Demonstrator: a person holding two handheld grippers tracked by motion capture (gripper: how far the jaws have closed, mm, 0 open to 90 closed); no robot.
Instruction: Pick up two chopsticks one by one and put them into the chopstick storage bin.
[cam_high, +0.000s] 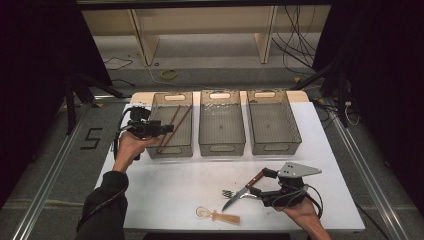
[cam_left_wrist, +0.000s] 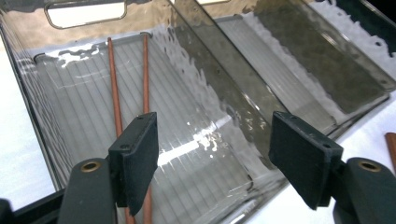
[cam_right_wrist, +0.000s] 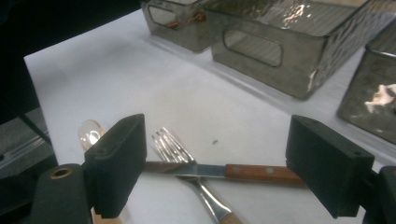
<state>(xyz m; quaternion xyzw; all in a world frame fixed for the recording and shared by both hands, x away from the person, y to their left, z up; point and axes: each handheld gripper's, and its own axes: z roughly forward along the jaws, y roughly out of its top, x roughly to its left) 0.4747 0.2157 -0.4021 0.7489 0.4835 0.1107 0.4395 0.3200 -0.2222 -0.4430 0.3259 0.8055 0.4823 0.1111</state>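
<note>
Your left gripper (cam_high: 167, 128) hung over the leftmost bin (cam_high: 186, 97), jaws apart and holding nothing, while the two chopsticks (cam_left_wrist: 114, 88) lay on that bin's floor (so, by my reading, that drop was finished). The middle bin (cam_high: 221, 146) and the right bin (cam_high: 273, 145) stood empty just beside it.

Nearer you on the white table (cam_high: 165, 185) lay a clear-bowled spoon with an orange handle (cam_high: 218, 216), then a fork (cam_right_wrist: 175, 148) with a wooden-handled knife (cam_right_wrist: 243, 171) crossed over it. Your right gripper (cam_high: 259, 184) straddled the knife handle, jaws spread and not yet gripping. I judged the sorting about one third done; the next move called for closing on that handle without dragging the fork along.

Grey floor, loose cables and dark curtains surrounded the table.
</note>
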